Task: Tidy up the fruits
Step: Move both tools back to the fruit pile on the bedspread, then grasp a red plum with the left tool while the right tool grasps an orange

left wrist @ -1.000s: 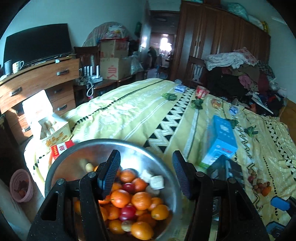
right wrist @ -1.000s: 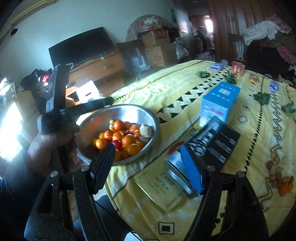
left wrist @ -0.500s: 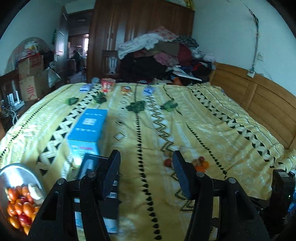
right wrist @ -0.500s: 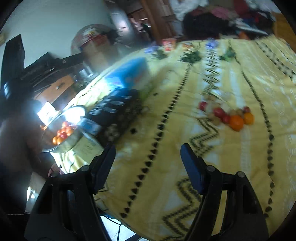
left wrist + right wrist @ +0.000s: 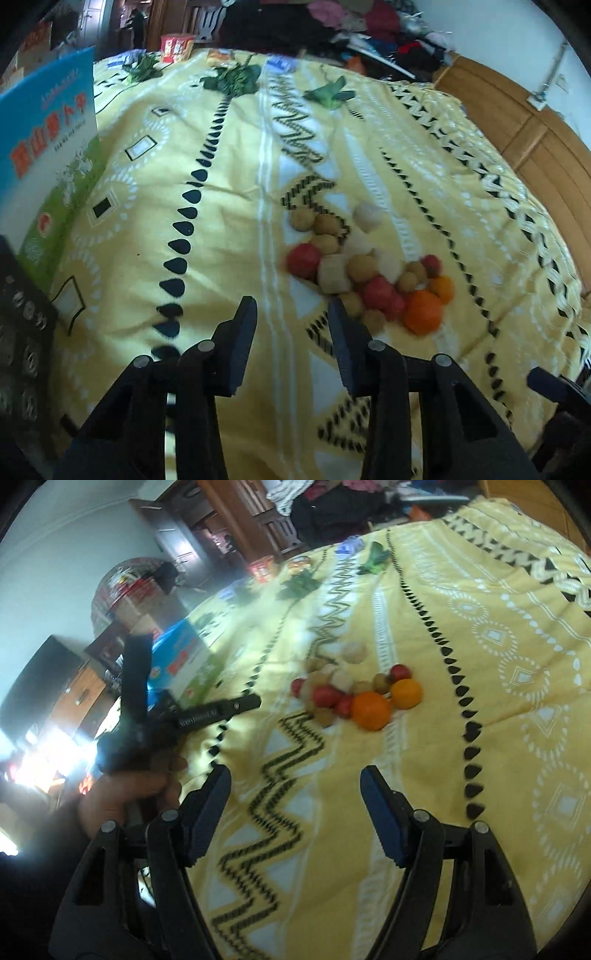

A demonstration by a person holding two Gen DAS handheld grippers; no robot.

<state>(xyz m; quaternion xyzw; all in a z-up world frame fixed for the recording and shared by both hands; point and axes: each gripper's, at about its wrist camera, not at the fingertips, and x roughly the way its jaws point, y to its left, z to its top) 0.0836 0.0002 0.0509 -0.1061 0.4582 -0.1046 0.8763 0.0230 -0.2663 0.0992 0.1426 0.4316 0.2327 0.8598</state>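
Both sets of fingers are empty. On my left gripper [image 5: 291, 317] the fingers have just been closing to a small gap, with nothing between them. On my right gripper [image 5: 295, 786] they stand wide apart. The pile of fruits [image 5: 364, 273] sits on the yellow bedspread [image 5: 221, 155], near my left fingers at about one o'clock. I think I am reaching for one fruit. Next I must open my left fingers wider and slide them around one small brown fruit [image 5: 351, 304] at the pile's near edge.
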